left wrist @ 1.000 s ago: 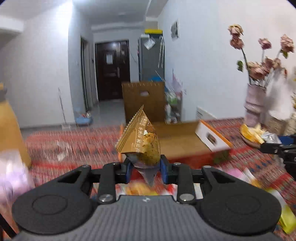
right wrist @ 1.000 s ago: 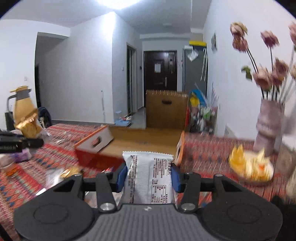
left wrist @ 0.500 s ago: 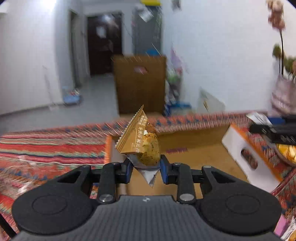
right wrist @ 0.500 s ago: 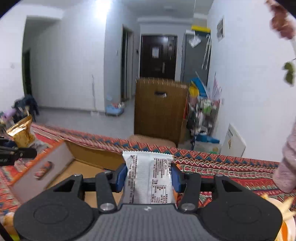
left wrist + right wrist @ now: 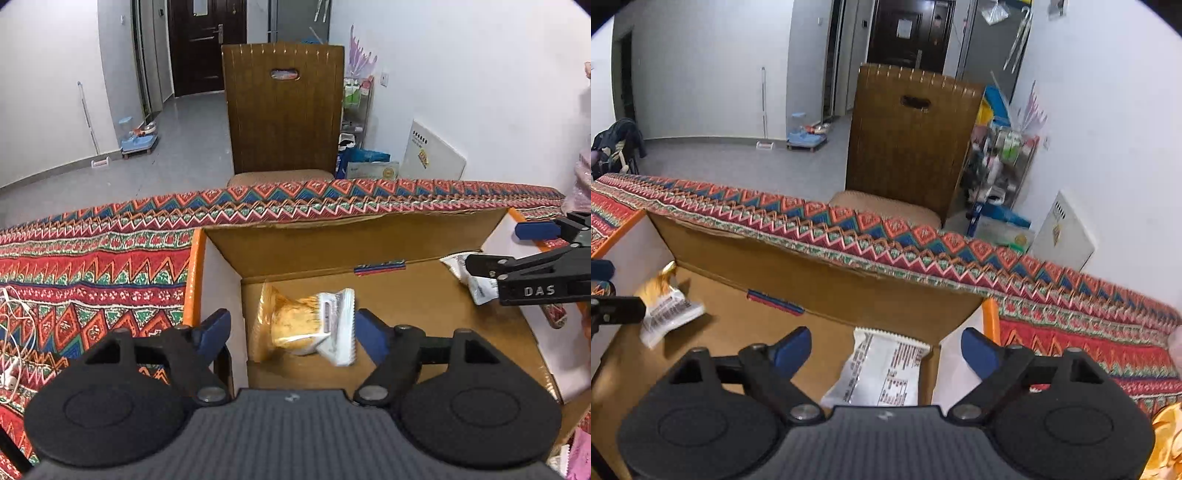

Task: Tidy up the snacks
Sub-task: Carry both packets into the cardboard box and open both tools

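An open cardboard box lies on the patterned tablecloth. My left gripper hangs over the box's left end, its jaws opening. A gold and white snack packet sits loose in the box between the blue pads, touching neither. My right gripper is over the box's right end, jaws also opening. A white printed packet lies free below them. In the left wrist view, the right gripper shows at the right edge, above the white packet. The gold packet shows at the left of the right wrist view.
A wooden chair stands behind the table's far edge. A white earphone cable lies on the tablecloth to the left. A pink vase stands at the far right, and yellow snacks lie right of the box.
Both grippers have swung over the box and tipped downward. Each has opened and let go of its packet, and both packets now lie inside the box.
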Available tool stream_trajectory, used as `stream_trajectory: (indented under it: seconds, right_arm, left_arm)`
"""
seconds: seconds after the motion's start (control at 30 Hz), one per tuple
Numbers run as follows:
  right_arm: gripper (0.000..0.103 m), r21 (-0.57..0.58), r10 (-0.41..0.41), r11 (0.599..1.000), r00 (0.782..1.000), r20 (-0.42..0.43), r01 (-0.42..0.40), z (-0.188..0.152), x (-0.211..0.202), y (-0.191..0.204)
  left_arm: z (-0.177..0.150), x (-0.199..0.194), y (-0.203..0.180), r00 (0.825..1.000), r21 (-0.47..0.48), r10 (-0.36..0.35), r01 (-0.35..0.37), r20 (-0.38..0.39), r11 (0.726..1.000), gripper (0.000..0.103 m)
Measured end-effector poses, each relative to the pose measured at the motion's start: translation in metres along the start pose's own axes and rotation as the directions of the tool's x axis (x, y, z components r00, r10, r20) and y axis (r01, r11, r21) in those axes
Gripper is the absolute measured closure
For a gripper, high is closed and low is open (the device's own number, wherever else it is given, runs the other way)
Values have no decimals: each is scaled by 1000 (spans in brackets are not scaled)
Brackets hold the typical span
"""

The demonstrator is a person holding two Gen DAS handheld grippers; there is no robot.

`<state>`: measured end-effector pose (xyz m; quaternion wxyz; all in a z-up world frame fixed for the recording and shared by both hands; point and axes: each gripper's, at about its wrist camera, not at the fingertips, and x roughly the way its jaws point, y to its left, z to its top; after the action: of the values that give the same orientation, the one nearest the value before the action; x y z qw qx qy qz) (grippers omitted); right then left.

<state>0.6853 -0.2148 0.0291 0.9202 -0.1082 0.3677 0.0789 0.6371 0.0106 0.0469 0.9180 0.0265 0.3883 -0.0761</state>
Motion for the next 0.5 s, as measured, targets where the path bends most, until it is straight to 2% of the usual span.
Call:
stream_trajectory:
  seconds: [0.13, 0.23, 0.33, 0.4, 0.5]
  right_arm:
    - [15, 3, 7, 1000, 1000, 3, -7, 2, -14, 2]
    - [15, 13, 8, 1000, 1000, 24, -8, 2, -37, -4]
    - [15, 29, 28, 999, 998, 50, -30, -8, -71, -11]
    - [15, 40, 40, 998, 997, 59, -43, -16, -92, -16]
    - [14, 55, 37, 998, 996, 78, -42, -27, -126, -21]
  left_arm:
    - [6, -18, -1, 1000, -11, -8, 8, 8, 1000, 26]
    - [5, -41, 6, 999, -35, -31, 32, 20, 999, 21]
    - [1, -69, 12, 998, -59, -60, 62, 22, 996, 18]
    - [-4, -90, 15, 997, -69, -57, 60, 45, 996, 10]
    - [-16, -123, 13, 995, -65, -43, 49, 86, 997, 8]
